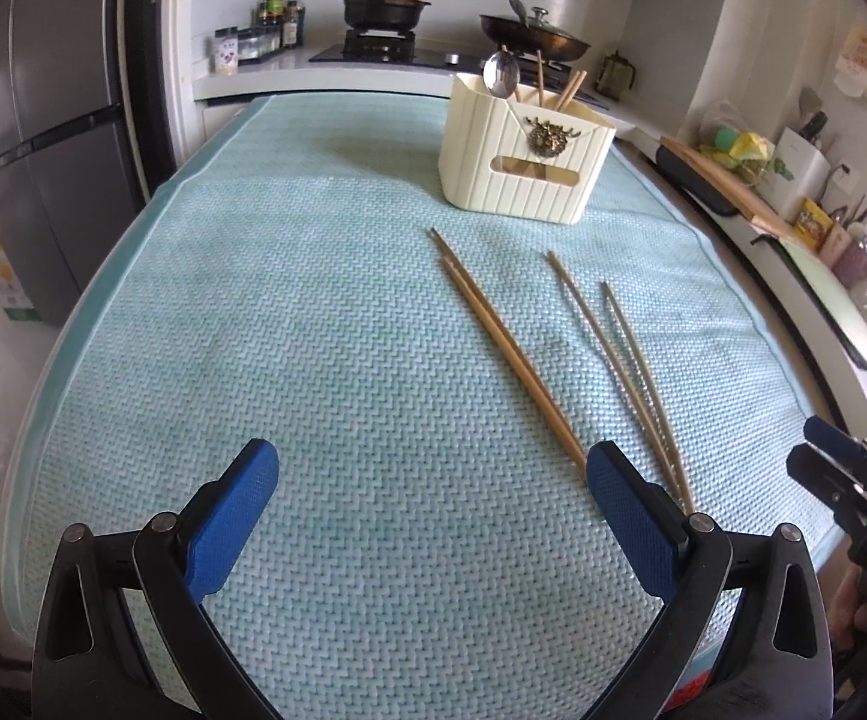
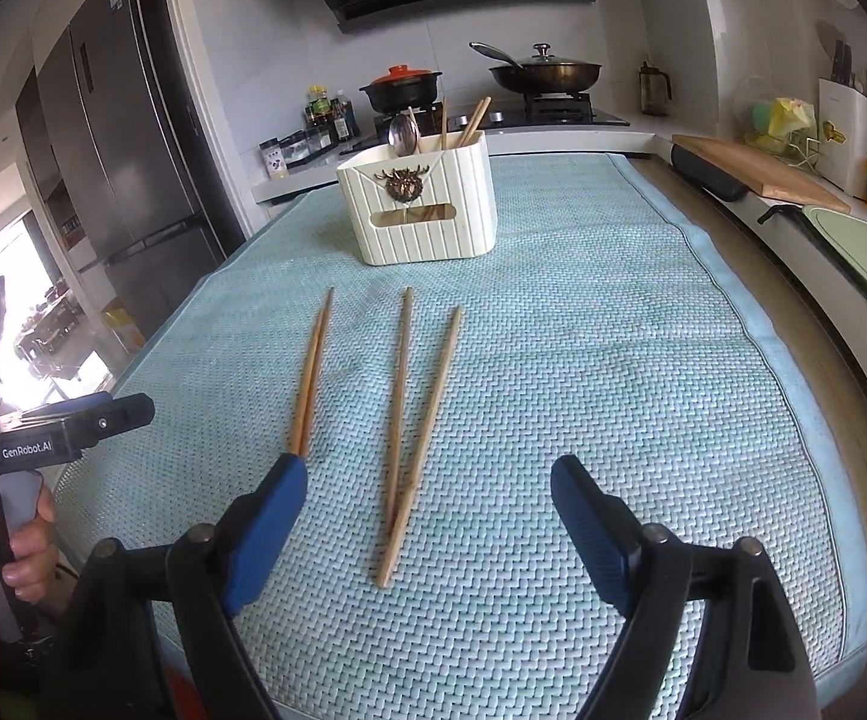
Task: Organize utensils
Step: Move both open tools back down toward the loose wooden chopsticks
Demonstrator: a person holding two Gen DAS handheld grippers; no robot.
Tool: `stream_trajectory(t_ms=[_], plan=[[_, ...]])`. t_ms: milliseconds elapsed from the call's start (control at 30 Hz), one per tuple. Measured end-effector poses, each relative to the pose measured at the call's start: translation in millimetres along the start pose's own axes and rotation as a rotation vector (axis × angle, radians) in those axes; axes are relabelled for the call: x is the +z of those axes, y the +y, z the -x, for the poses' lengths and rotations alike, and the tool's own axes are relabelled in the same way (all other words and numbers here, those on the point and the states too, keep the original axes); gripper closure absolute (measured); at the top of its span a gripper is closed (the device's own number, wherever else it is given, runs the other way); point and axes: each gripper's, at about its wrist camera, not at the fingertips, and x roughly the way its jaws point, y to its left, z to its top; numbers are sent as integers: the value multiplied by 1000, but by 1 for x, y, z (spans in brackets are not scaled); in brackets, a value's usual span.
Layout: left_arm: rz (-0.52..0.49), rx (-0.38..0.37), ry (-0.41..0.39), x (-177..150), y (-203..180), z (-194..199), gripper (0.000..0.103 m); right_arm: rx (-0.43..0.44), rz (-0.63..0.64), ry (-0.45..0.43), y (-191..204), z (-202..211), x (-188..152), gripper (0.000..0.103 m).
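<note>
A: While both tools hang over the near edge of the counter (image 2: 703, 360), how do they stand?

B: The left tool (image 1: 433, 480) has its fingers spread wide with nothing between them; so does the right tool (image 2: 427, 489).

A: And going left to right?

B: The closed pair of chopsticks (image 2: 311, 372) lies just ahead of the right tool's left finger. The splayed pair (image 2: 418, 420) lies next, its near ends between the right tool's fingers, its long axis running away toward the utensil holder (image 2: 421, 210).

A: Which hand is nearer?

B: The right, I judge; the holder already has a spoon (image 2: 404, 135).
</note>
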Motion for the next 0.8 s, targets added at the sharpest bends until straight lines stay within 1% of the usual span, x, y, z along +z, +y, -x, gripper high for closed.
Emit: stream_trajectory(t_ms=[67,133,333,533,667,800], plan=[[0,-2,19,3,-5,-9,1,-5,-3,16,-1,-3,-1,18],[-3,0,38,6,-9,-19,1,-5,-12,28,-3,-6,-2,22],[-33,46,98,11,-26,-55,1,0,-35,53,-8,-13,-1,22],[-85,54,138,9,-44,-76,1,10,-44,60,-9,-17,0,22],[-146,110,159,0,-53,-88,1,7,-55,62,-12,-17,0,22],[-89,93,163,-3,-35,-83,1,-2,-67,60,-17,-16,1,22]])
